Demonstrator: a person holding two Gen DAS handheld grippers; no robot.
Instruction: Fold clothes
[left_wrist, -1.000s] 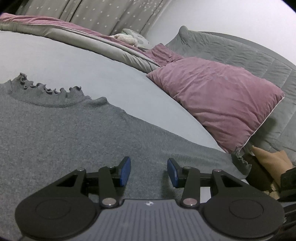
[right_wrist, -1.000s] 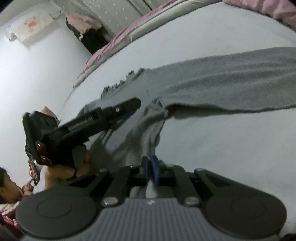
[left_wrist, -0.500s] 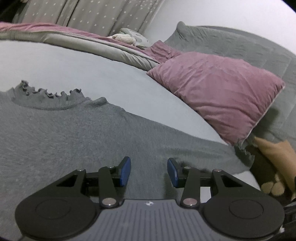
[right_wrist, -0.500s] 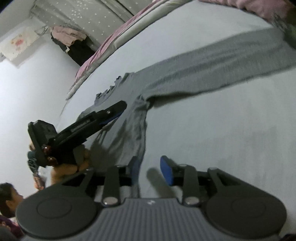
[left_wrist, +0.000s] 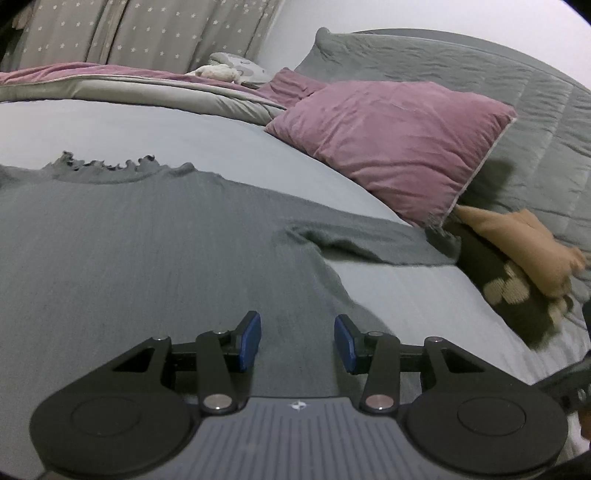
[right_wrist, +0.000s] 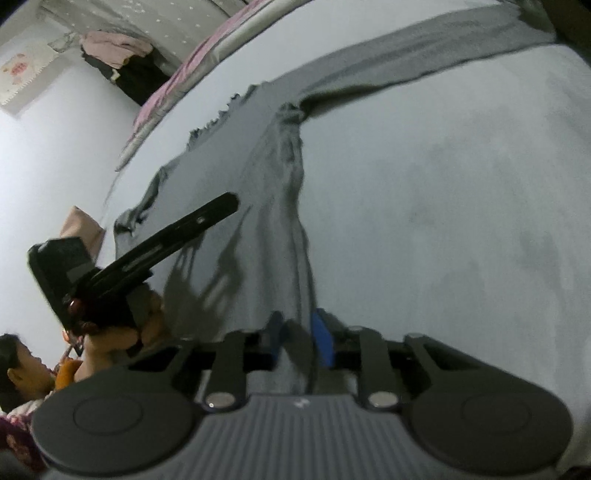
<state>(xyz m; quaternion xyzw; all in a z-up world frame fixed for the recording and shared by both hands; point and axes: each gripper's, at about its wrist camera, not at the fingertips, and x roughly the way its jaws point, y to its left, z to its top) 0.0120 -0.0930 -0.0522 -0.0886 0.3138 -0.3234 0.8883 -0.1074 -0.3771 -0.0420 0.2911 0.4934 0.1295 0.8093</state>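
"Sweater (left_wrist: 147, 240) is what we are folding, so where are the grippers working on it?"

"The right gripper (right_wrist: 297, 334) is sitting low at the side edge of the sweater. Half a second ago its jaws were standing wide apart beside this edge; now they are coming together, and a bunched strip of grey knit is filling the gap between the blue pads. I judge it is pinching the cloth, though the grip is looking only just made."

"And the other one?"

"The left gripper (left_wrist: 297, 341) is hovering over the body of the sweater with its jaws spread and nothing between them. It is pulling back a little, so the sleeve (left_wrist: 369, 240) is now showing in its view."

"Where is the garment lying?"

"It is lying flat on the pale bed sheet (right_wrist: 443, 221), ruffled collar away from us, the sleeve stretching toward the pink pillow (left_wrist: 388, 147)."

"What is this meaning for the task?"

"Probably the spreading is finishing and the first side fold is starting."
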